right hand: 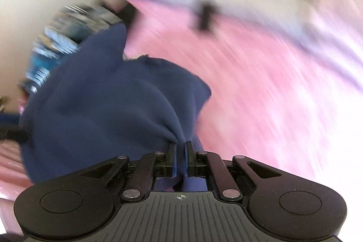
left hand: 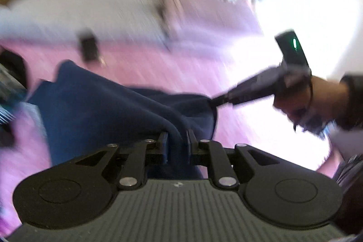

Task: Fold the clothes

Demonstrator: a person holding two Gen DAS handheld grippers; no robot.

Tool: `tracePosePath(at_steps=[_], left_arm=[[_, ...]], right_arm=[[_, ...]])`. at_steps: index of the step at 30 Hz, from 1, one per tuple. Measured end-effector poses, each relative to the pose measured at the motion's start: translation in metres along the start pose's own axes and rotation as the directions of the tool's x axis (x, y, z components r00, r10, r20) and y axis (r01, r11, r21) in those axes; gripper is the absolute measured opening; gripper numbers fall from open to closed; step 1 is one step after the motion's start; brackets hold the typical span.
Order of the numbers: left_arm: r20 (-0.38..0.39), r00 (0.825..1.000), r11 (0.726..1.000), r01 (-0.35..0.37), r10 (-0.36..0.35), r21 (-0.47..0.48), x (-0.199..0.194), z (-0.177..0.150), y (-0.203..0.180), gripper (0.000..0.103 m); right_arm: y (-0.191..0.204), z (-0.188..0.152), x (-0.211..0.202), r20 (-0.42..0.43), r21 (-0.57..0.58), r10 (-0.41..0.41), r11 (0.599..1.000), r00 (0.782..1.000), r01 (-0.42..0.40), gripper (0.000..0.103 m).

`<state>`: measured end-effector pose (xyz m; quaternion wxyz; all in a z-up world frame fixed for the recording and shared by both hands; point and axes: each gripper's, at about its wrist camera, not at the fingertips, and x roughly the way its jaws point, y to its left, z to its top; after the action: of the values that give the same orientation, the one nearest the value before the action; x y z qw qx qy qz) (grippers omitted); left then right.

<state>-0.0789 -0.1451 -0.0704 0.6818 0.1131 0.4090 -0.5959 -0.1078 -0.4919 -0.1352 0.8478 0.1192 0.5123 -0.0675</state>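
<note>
Navy garment [left hand: 109, 106] over pink bedspread [left hand: 181, 74]

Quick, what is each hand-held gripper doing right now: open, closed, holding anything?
Left hand-held gripper: closed on the blue cloth.
Right hand-held gripper: closed on the same blue cloth.

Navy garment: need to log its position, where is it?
In both wrist views the navy garment hangs pinched between left gripper and right gripper, above the pink surface.

left hand-held gripper [left hand: 177, 140] nearly closed, pinching cloth, right hand-held gripper [right hand: 180, 149] likewise
</note>
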Motion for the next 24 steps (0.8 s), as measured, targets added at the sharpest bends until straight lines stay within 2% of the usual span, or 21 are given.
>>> tracePosePath(at_steps=[2, 4, 5, 7, 9, 13, 15, 17, 20, 24], left_arm=[[-0.061, 0.998, 0.999, 0.027, -0.025, 0.033, 0.024, -0.011, -0.019, 0.016], [-0.115, 0.993, 0.998, 0.030, -0.024, 0.054, 0.035, -0.017, -0.024, 0.025], [-0.136, 0.991, 0.997, 0.020, -0.011, 0.069, 0.038, -0.019, -0.023, 0.031], [-0.172, 0.985, 0.996, -0.015, 0.031, 0.091, 0.044, -0.019, -0.020, 0.040], [-0.215, 0.972, 0.993, -0.084, 0.099, 0.078, 0.054, -0.026, 0.008, 0.043], [-0.286, 0.925, 0.968, -0.232, 0.249, 0.091, 0.081, -0.037, 0.078, 0.049], [-0.323, 0.901, 0.957, -0.276, 0.291, 0.093, 0.082, -0.052, 0.104, 0.053], [-0.366, 0.883, 0.954, -0.296, 0.294, 0.053, 0.087, -0.068, 0.135, 0.058], [-0.422, 0.867, 0.946, -0.320, 0.267, -0.059, 0.099, -0.090, 0.174, 0.059], [-0.442, 0.879, 0.927, -0.303, 0.181, -0.223, 0.109, -0.115, 0.196, 0.061]], right_arm=[[-0.033, -0.032, -0.005, -0.045, 0.053, -0.053, 0.997, 0.998, 0.056, 0.018], [-0.039, -0.055, -0.017, -0.054, 0.086, -0.078, 0.993, 0.995, 0.082, 0.082], [-0.044, -0.062, -0.022, -0.042, 0.103, -0.073, 0.992, 0.996, 0.077, 0.087], [-0.046, -0.072, -0.024, -0.036, 0.128, -0.060, 0.990, 0.998, 0.064, 0.087], [-0.035, -0.074, -0.013, -0.058, 0.138, -0.039, 0.989, 0.998, 0.047, 0.087], [0.007, -0.065, 0.012, -0.077, 0.068, 0.022, 0.998, 0.997, -0.016, 0.087], [0.035, -0.057, 0.039, -0.091, 0.005, 0.055, 0.998, 0.994, -0.055, 0.087], [0.063, -0.050, 0.065, -0.107, -0.057, 0.088, 0.994, 0.990, -0.094, 0.087], [0.084, -0.045, 0.098, -0.138, -0.140, 0.055, 0.987, 0.989, -0.074, 0.087], [0.097, -0.036, 0.130, -0.161, -0.211, 0.015, 0.976, 0.987, -0.049, 0.087]])
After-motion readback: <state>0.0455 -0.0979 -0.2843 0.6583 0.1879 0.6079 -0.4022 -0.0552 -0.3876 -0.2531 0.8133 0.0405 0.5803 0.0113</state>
